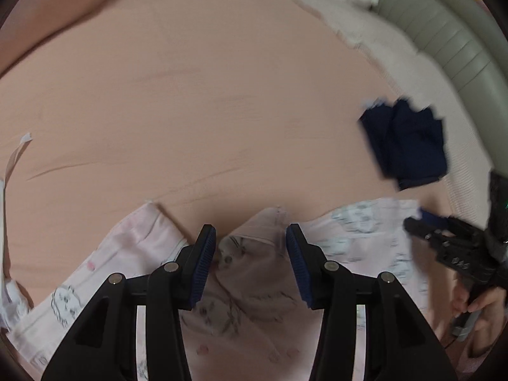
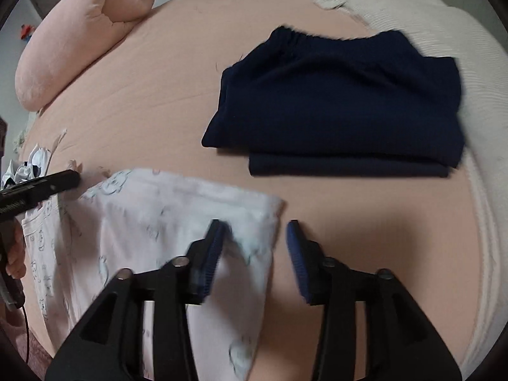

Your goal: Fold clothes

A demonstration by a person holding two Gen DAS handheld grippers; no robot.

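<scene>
- Left gripper [image 1: 250, 254] nearest lens in left view, jaws spread wide, nothing held, hovering over pink printed garment [image 1: 254, 301].
- Garment spread flat across 6 o'clock of left view, cartoon print, folds bunched between the blue pads [image 1: 203, 263].
- Right gripper [image 2: 255, 254] jaws also apart, empty; left pad over garment's white edge [image 2: 177, 209], right pad over bare sheet [image 2: 158, 95].
- Right gripper seen at 4 o'clock in left view [image 1: 444, 241], gripped by a hand [image 1: 479, 308], just beside garment's right end.
- Left gripper at 9 o'clock in right view [image 2: 41, 184], touching or just above garment edge, cannot tell which.
- Navy folded clothes [image 2: 343, 101] at 1 o'clock in right view, apart from pink garment.
- Pink pillow [image 2: 82, 31] at 11 o'clock.
- Cream blanket [image 2: 444, 16] at 2 o'clock, navy stack's right edge on it.
</scene>
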